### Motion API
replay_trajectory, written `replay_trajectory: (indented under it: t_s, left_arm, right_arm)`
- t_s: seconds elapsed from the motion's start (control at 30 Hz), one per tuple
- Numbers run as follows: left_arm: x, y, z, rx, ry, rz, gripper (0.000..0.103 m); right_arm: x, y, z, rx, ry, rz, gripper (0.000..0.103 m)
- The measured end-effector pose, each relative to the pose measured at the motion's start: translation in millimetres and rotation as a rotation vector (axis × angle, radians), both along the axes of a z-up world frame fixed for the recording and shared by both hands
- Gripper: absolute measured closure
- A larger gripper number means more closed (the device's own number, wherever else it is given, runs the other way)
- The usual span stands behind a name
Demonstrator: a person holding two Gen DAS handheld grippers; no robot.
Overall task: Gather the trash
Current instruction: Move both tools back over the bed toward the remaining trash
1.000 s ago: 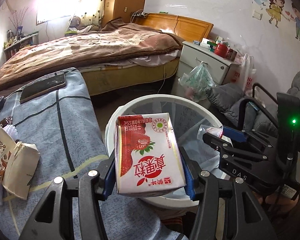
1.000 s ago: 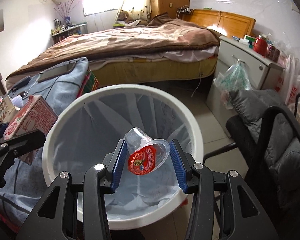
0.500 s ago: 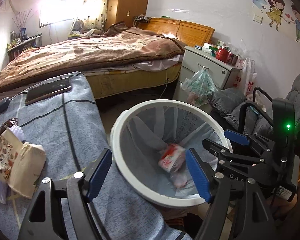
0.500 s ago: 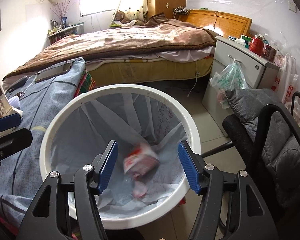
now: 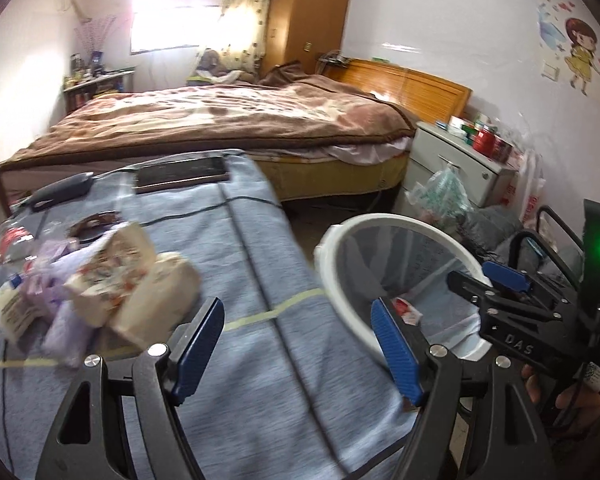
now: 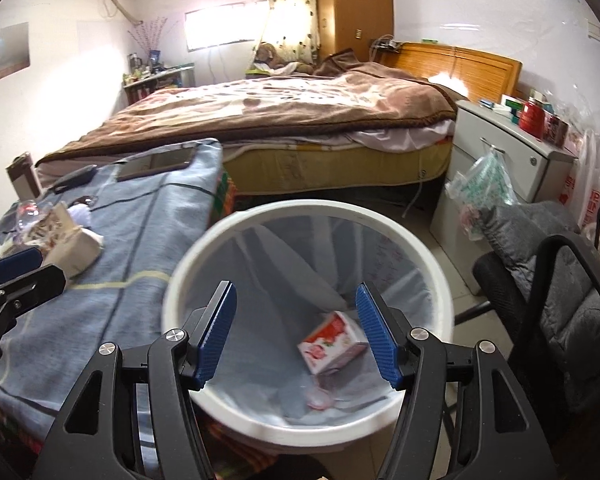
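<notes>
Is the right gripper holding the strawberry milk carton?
No, the carton lies at the bottom of the white bin, and the right gripper is open and empty above it.

**Colours and patterns: bedroom trash scene**

- Waste bin (image 6: 440, 276): white rim, pale grey-blue liner.
- Drink carton (image 6: 334, 340) in the bin: white and pink-red, strawberry print.
- Surface cloth (image 5: 236, 248): blue-grey, crossed by thin dark lines and one pale yellow stripe.
- Paper bag (image 5: 140, 300) on the cloth: cream, with brown and red print.
- Left gripper (image 5: 300, 344) and right gripper (image 6: 296, 332): black frames, blue ribbed pads.
- Blanket (image 6: 284, 108) on the bed: brown with lighter tan patches.
- Headboard (image 5: 416, 84): orange-brown wood.
- Nightstand (image 6: 500, 148): off-white.
- Jar (image 6: 534, 118) on it: red.
- Chair (image 6: 548, 280): grey cushion, black frame.
</notes>
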State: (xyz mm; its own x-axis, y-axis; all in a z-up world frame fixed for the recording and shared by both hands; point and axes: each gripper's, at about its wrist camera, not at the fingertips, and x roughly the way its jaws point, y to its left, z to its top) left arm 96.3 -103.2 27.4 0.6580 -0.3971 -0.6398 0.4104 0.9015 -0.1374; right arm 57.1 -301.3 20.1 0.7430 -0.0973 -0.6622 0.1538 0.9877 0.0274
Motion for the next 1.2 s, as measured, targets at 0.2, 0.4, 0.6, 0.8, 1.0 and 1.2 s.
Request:
replay_trajectory:
  t_s: [0.2,0.4,0.6,0.8,1.0,1.2]
  left_arm:
    - [-5,46,2,0.010,-0.031,0.100,0.025]
    - [-5,98,-1,-0.003,-0.038,0.211,0.025]
    - [-2,146,-3,-0.008,-0.037,0.310,0.025]
    - [3,187,-9,-0.015,-0.024,0.385,0.025]
    - [9,218,-16,-0.013,-0.007,0.425,0.025]
    - [19,237,-20,-0.019,0.008,0.438,0.025]
  right_arm:
    - [8,28,1,0.013,-0.010,0.061,0.039]
    - [16,60,-2,0.036,-0.002,0.126,0.039]
    - [27,94,-4,0.070,0.010,0.191,0.039]
    - [42,127,-10,0.108,0.047,0.231,0.039]
    - [62,155,-14,0.130,0.070,0.246,0.039]
    - [83,174,-22,0.157,0.117,0.225,0.039]
